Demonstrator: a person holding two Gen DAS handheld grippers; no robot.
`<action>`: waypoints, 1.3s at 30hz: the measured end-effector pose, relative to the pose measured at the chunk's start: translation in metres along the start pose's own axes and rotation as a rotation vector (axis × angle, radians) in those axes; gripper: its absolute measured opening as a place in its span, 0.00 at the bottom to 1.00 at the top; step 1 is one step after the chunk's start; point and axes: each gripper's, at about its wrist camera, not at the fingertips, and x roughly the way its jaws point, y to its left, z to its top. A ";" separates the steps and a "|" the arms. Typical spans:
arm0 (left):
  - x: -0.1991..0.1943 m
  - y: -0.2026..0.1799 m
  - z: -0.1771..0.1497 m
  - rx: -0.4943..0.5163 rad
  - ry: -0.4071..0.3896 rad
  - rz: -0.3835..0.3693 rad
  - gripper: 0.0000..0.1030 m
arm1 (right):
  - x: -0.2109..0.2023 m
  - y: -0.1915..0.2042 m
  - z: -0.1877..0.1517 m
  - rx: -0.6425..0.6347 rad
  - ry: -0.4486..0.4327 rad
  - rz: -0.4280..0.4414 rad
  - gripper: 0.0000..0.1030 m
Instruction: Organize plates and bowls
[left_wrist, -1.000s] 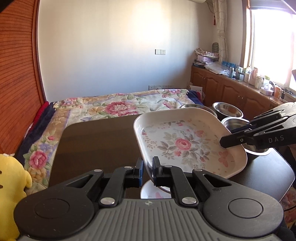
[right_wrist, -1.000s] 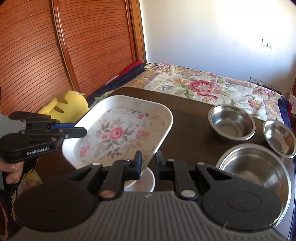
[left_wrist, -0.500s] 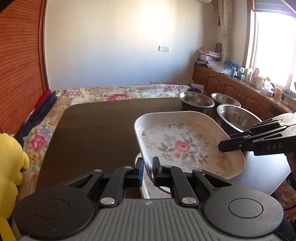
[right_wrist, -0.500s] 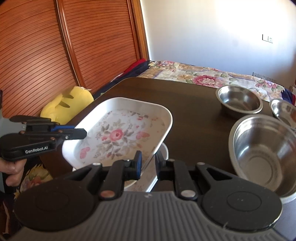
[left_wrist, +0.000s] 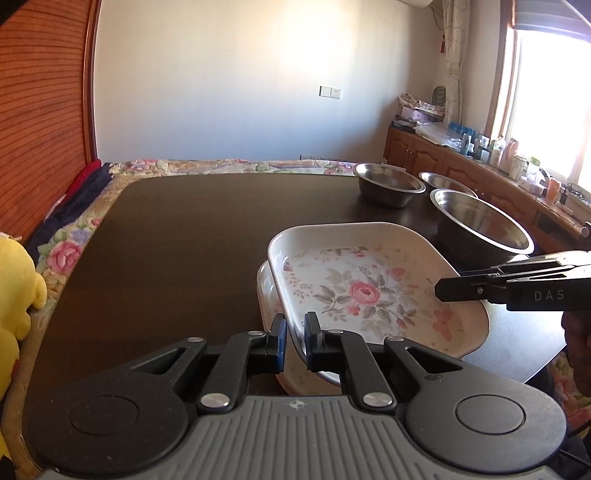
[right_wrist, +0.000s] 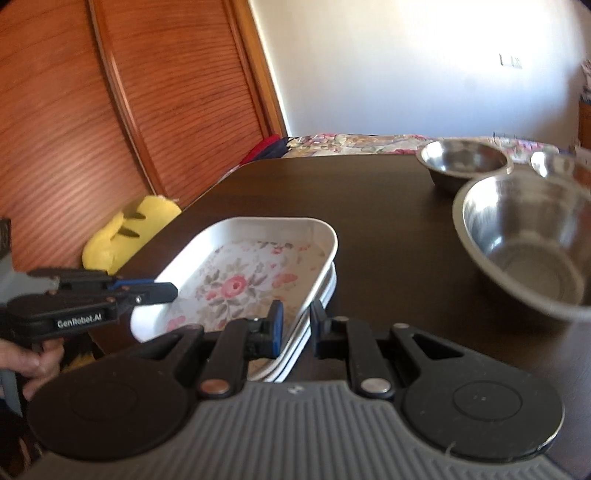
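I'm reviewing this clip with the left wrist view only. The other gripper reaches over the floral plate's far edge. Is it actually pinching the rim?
Observer: Yes. The right wrist view shows the right gripper with the rim of the floral plate between its fingers.
Operator: Is there just one plate underneath?
Observer: It looks like more than one. The stacked plates show as layered white rims under its side.
Operator: What is holding the gripper on my side?
Observer: A hand is wrapped around the handle of the left gripper, whose tip sits on the plate's opposite edge.
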 end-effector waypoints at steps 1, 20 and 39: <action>0.001 0.001 0.000 -0.001 0.002 0.000 0.11 | 0.000 0.000 -0.002 0.005 -0.007 -0.001 0.17; -0.001 0.005 -0.007 -0.039 -0.034 0.007 0.11 | -0.005 0.016 -0.020 -0.072 -0.146 -0.075 0.20; -0.009 0.001 0.001 -0.033 -0.083 0.031 0.29 | -0.018 0.015 -0.022 -0.083 -0.189 -0.088 0.25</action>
